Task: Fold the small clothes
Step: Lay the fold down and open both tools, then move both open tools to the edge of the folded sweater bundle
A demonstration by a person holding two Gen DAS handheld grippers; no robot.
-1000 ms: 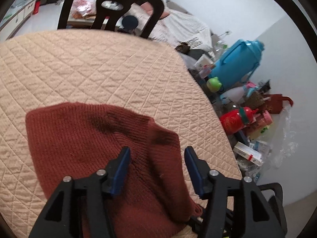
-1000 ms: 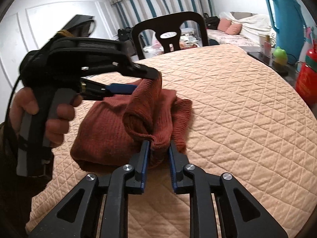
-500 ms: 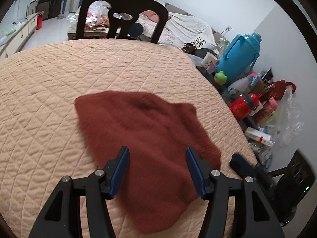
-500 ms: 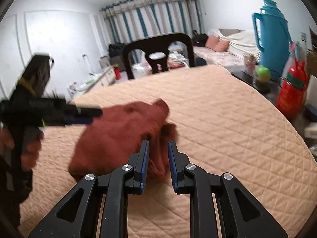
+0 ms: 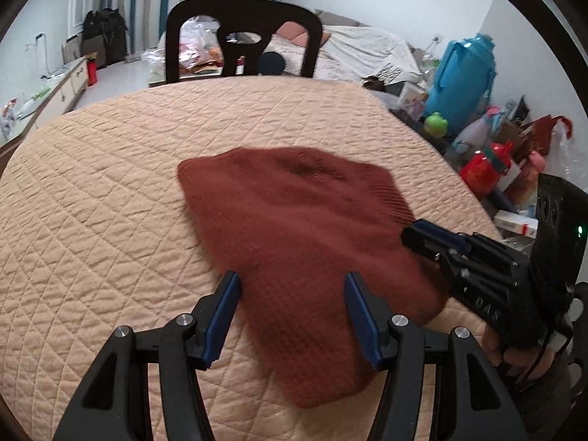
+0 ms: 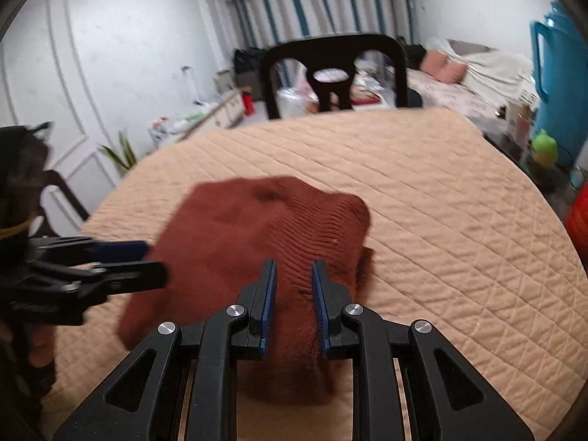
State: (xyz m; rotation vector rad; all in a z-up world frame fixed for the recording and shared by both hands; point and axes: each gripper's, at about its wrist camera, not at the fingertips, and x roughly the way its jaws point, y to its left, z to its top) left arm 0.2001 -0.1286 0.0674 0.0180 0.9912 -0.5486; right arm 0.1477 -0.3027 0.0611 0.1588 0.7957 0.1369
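Observation:
A rust-red knit garment (image 5: 294,213) lies spread and folded over on the quilted peach tabletop (image 5: 110,183). My left gripper (image 5: 290,279) hovers open above its near edge, with nothing pinched between the blue pads. In the right wrist view that gripper (image 6: 152,259) reaches in from the left, beside the garment (image 6: 257,228). My right gripper (image 6: 293,264) has narrow jaws shut on ribbed fabric at the garment's near right edge. From the left wrist view its tip (image 5: 411,231) sits at the cloth's right border, held by a hand.
A black chair (image 5: 242,11) stands at the table's far side. A blue thermos (image 5: 463,84), a green toy (image 5: 436,124), a red bottle (image 5: 481,169) and several small items crowd a dark surface beyond the right edge. Bare quilt (image 6: 441,202) stretches to the right.
The garment, earlier lifted in a bunch and draped over the left finger, now lies flatter on the table. The left gripper has drawn back clear of it. The right gripper still pinches the edge.

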